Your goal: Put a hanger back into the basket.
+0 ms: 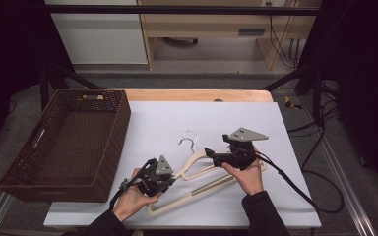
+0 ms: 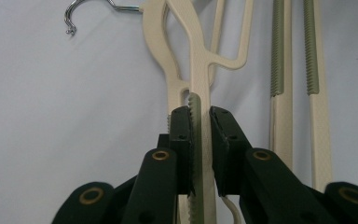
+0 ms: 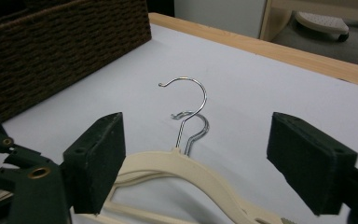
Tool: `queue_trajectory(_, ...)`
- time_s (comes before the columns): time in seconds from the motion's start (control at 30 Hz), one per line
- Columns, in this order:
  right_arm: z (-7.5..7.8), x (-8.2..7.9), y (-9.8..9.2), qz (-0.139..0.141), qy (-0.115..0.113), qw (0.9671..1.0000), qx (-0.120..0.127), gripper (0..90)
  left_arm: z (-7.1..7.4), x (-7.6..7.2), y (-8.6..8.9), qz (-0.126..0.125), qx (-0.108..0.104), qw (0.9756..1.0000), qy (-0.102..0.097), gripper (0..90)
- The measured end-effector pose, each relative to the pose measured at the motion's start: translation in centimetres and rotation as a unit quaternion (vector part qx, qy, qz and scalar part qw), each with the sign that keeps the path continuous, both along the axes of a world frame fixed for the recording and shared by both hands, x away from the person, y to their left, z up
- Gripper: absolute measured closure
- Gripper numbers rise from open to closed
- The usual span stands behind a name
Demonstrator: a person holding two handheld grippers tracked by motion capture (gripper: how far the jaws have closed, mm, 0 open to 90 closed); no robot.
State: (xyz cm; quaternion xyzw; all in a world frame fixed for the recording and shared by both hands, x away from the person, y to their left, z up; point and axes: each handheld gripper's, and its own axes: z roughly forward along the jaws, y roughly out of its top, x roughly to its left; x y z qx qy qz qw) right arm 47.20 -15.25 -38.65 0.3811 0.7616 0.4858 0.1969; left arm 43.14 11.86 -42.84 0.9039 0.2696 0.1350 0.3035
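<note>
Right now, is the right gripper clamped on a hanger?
No: in the right gripper view the right gripper has its jaws wide apart, with the cream hanger lying between them untouched.

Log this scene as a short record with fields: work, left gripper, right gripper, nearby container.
work: handling stacked cream hangers on the white table
left gripper: shut on one hanger arm
right gripper: open, jaws wide on either side of the hanger neck, below the metal hooks
nearby container: brown woven basket at the left, nothing visible inside
</note>
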Motion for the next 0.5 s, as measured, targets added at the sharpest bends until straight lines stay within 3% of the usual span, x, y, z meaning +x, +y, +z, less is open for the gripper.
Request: queue_trajectory(0.5,-2.4,3.2,3.7,0.007,0.05,0.9986,-0.016,42.1,0.2,-0.4,-0.2,0.0,0.009,0.9999,-0.008,79.4)
